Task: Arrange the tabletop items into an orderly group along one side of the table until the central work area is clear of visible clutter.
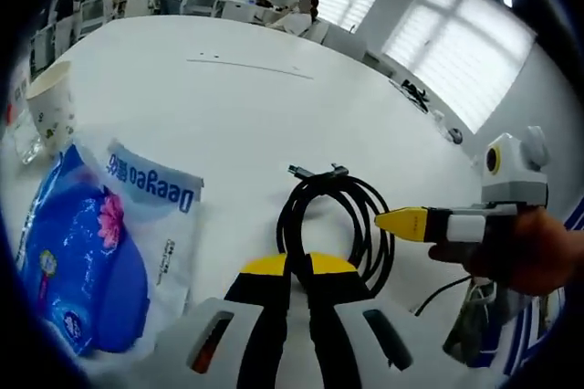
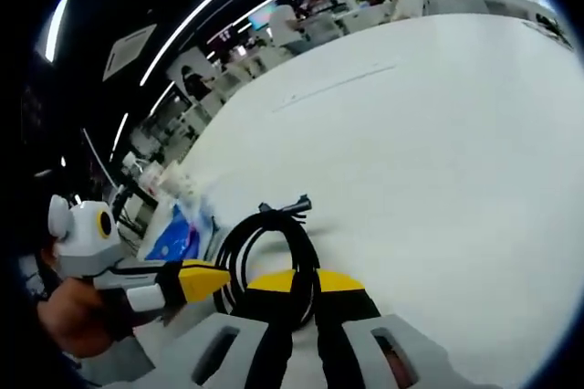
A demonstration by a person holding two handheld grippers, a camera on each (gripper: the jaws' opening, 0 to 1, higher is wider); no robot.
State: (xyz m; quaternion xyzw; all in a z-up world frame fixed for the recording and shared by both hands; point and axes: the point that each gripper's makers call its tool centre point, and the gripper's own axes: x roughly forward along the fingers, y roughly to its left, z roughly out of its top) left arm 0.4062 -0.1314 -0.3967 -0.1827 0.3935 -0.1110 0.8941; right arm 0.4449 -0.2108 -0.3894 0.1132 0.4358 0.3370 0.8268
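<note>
Paper cup [image 1: 50,101] and blue tissue pack [image 1: 91,243] near left table [image 1: 274,106] edge. Black cable coil [image 1: 336,225] mid-table. Left gripper [image 1: 298,266] closed on coil, right gripper [image 2: 306,281] too. Risk: opposing pulls unravel loops, snag pack.

"Deeyeo" in blue letters, upside down in left gripper view, on blue-white tissue pack [image 1: 100,243]; smaller print unreadable
</note>
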